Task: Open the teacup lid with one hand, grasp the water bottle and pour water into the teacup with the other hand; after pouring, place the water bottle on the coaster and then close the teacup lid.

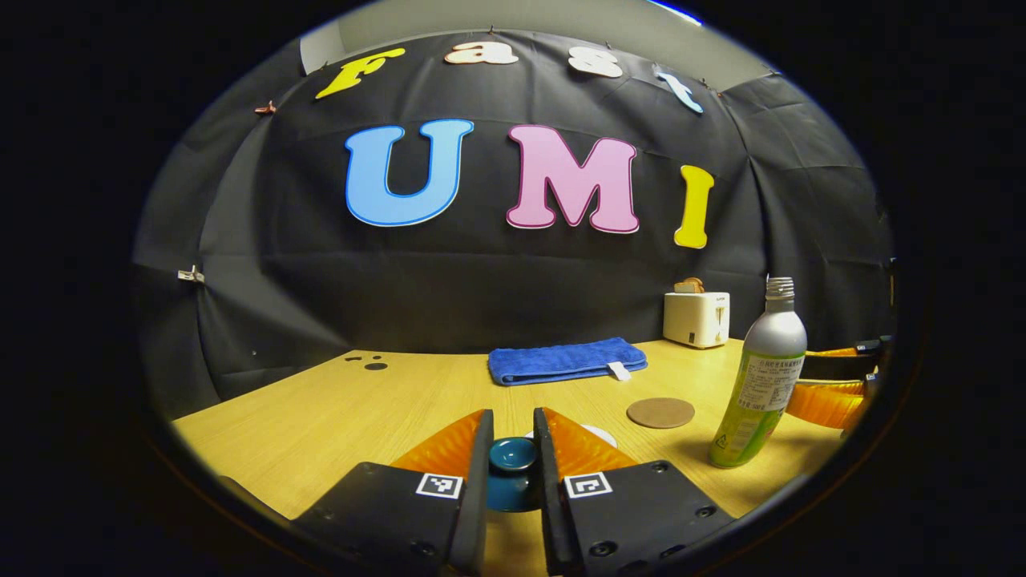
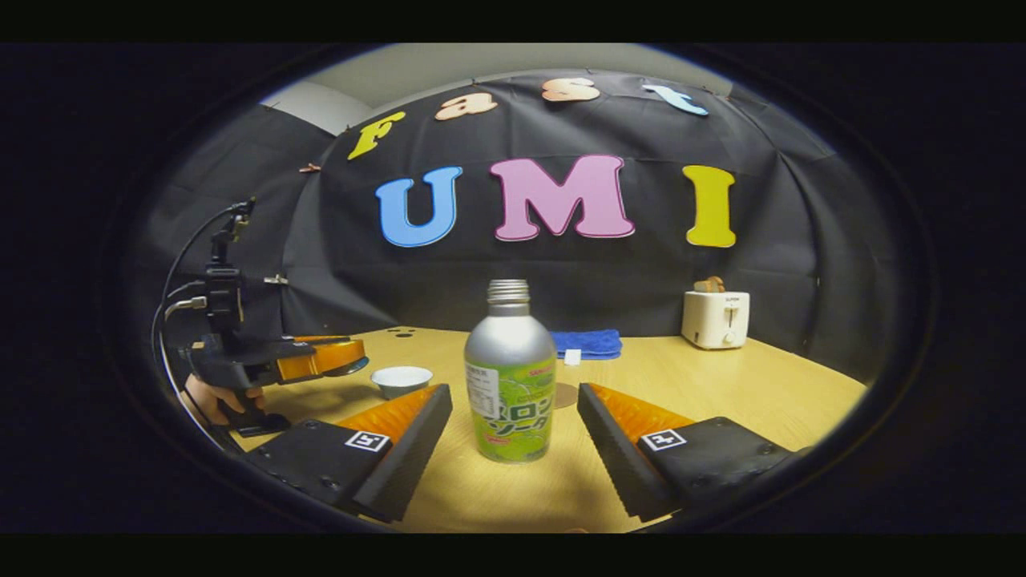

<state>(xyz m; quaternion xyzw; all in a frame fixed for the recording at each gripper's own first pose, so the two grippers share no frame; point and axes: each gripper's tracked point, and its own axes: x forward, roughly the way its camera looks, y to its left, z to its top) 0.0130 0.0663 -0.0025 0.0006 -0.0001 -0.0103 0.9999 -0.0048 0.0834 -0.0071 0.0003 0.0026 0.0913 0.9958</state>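
My left gripper [image 1: 513,449] is shut on the blue knob of the teacup lid [image 1: 513,455]. In the right gripper view this gripper [image 2: 341,358] holds the lid raised, left of the open white teacup [image 2: 401,379]. The water bottle [image 2: 510,377], silver with a green label and no cap, stands upright on the table. My right gripper [image 2: 513,394] is open, one finger on each side of the bottle, neither touching it. In the left gripper view the bottle [image 1: 763,385] is at the right, with the right gripper's orange fingers [image 1: 826,405] just behind it. A round brown coaster [image 1: 660,413] lies between the two grippers.
A folded blue towel [image 1: 566,360] lies at the back of the wooden table [image 1: 337,417]. A white toaster [image 1: 696,317] stands at the back right. A hand [image 2: 210,398] holds the left gripper near the table's left edge.
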